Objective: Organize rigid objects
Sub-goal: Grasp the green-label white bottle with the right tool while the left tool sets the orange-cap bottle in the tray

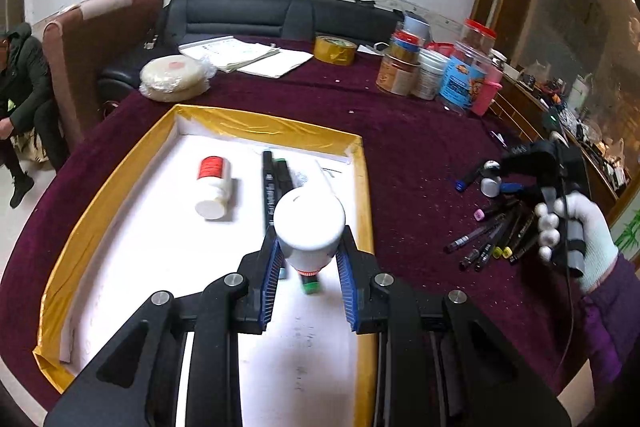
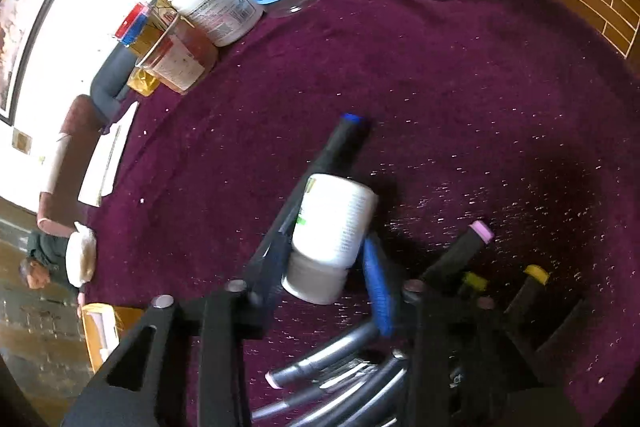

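Maroon velvet cloth (image 1: 420, 131) covers the table. The left gripper (image 1: 308, 259) is clamped on a white pill bottle (image 1: 310, 225) above the yellow-taped tray (image 1: 362, 195) — inside lie a second, red-labelled pill bottle (image 1: 214, 187) and black markers (image 1: 276, 183). The right gripper (image 2: 326, 267), in a white-gloved hand (image 1: 580, 239), has its blue pads closed against another white bottle (image 2: 334, 231) beside a blue-tipped marker (image 2: 344, 141) — loose markers (image 1: 492, 239) lie nearby.

Both tools (image 1: 308, 259) (image 2: 328, 259) clamped, angled down
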A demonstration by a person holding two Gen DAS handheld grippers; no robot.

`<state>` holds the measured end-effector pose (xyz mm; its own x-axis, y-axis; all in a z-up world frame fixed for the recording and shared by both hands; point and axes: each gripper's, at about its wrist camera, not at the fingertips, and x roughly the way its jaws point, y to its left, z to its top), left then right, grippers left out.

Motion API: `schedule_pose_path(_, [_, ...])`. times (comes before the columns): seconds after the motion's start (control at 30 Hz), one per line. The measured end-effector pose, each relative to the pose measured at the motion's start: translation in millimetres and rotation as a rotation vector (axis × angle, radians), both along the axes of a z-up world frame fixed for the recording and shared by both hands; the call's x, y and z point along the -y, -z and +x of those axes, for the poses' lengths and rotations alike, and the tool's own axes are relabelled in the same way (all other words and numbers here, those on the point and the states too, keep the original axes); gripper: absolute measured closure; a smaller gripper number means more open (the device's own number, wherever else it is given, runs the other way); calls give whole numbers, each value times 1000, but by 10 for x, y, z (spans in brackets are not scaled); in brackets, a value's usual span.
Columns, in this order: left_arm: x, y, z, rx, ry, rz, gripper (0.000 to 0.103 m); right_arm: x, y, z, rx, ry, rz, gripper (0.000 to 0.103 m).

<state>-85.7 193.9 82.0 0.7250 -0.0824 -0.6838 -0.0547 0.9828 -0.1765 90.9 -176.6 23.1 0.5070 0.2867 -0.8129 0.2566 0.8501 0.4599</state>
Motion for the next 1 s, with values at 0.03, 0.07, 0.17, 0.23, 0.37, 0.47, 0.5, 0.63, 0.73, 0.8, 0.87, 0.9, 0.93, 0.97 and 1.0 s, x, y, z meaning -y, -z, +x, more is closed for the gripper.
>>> schedule_pose_path(0.03, [-45,0,-8,-2,-10,-3,79,41,5,-17,-1,1,14,73])
schedule_pose_path(0.07, [-102,4,-12,-5,-23,-6,79,87,2,-52,2,2,20,73])
schedule_pose_path(0.17, [-308,32,-35,-21,-72,-9,79,126,-31,-116,22,-6,12,74])
schedule_pose_path(0.23, [-434,69,-38,-35,-102,-9,79,168,-72,-202,42,-22,23,73])
schedule_pose_path(0.37, [-741,163,17,-77,-141,-65,79,107,-215,-362,74,-80,33,73])
schedule_pose_path(0.47, [-896,212,117,-106,-156,-79,79,-39,-348,-456,103,-143,51,73])
schedule_pose_path(0.5, [-935,216,164,-112,-157,-80,79,-100,-387,-484,113,-167,62,73])
schedule_pose_path(0.63, [-1019,220,372,-138,-147,-81,79,-446,-515,-564,144,-261,83,73])
schedule_pose_path(0.73, [-1034,257,555,-170,-135,-69,79,-753,-570,-637,157,-333,89,73])
schedule_pose_path(0.8, [-1044,308,668,-196,-128,-58,79,-961,-585,-671,158,-379,92,73])
schedule_pose_path(0.87, [-1065,369,776,-223,-123,-54,79,-1135,-591,-708,157,-418,94,73])
schedule_pose_path(0.9, [-1085,405,827,-238,-125,-55,79,-1238,-593,-731,156,-442,93,73])
schedule_pose_path(0.93, [-1106,428,859,-247,-126,-58,79,-1321,-594,-766,156,-461,90,73])
schedule_pose_path(0.97, [-1119,455,906,-256,-125,-57,79,-1397,-585,-776,157,-477,87,73])
schedule_pose_path(1.0, [-1127,465,931,-261,-126,-56,79,-1490,-579,-788,157,-495,82,73])
